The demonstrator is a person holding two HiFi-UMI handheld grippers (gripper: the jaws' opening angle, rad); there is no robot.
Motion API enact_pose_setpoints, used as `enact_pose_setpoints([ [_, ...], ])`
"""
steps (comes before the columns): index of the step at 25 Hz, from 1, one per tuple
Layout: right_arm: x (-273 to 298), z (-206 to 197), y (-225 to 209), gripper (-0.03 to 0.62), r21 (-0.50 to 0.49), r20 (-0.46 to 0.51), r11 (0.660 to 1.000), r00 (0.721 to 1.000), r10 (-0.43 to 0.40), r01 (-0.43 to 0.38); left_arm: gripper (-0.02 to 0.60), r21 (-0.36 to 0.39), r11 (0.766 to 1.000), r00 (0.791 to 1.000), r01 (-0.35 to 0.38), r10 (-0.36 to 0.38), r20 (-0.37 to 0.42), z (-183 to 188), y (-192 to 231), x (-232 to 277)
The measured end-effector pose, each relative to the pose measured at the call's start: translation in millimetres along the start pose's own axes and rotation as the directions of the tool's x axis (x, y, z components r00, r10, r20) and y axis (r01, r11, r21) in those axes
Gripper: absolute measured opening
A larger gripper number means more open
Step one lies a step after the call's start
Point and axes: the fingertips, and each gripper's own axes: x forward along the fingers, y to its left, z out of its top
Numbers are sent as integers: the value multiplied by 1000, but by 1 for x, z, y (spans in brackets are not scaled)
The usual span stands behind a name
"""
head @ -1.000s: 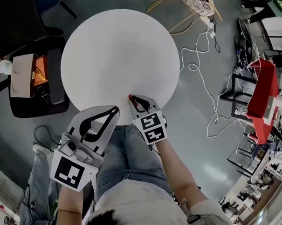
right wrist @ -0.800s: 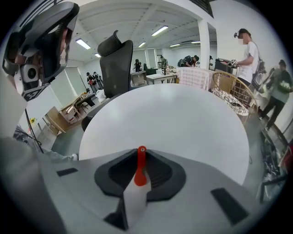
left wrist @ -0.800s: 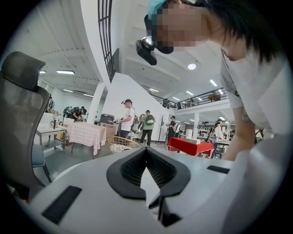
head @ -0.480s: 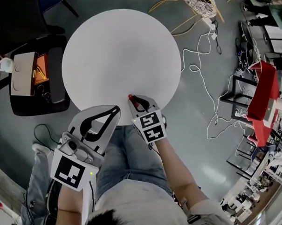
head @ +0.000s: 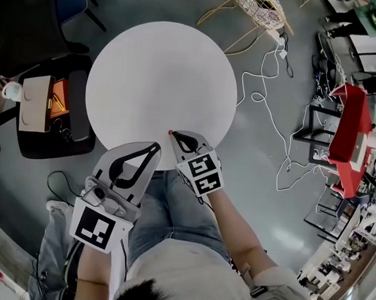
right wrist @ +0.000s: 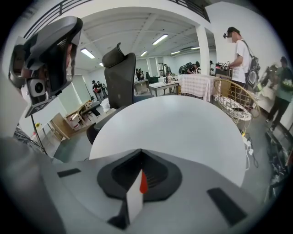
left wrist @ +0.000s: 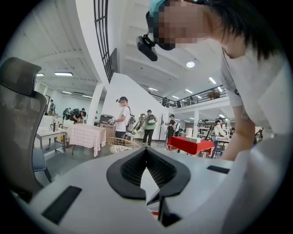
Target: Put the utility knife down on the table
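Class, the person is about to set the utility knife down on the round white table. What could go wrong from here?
1. The right gripper holds the white, red-tipped utility knife just inside the near rim of the round white table, above the person's lap. Released here, it might slide off onto the legs.
2. The knife stands edge-on between the fingers, so it may topple as they open.

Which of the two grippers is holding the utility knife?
The right gripper: the red-tipped utility knife sits between its fingers. The left gripper holds nothing.
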Motion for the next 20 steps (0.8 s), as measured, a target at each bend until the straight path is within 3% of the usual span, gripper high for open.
enact_pose_setpoints([
  [11, -70, 73, 18, 8, -27, 208, 999, 977, 37, -32, 9, 52, 999, 999, 0, -2, 44, 42, -21, 1],
  [20, -158, 134, 41, 8, -54, 439, 998, 897, 47, -26, 9, 89, 996, 998, 31, -36, 47, 67, -53, -1],
])
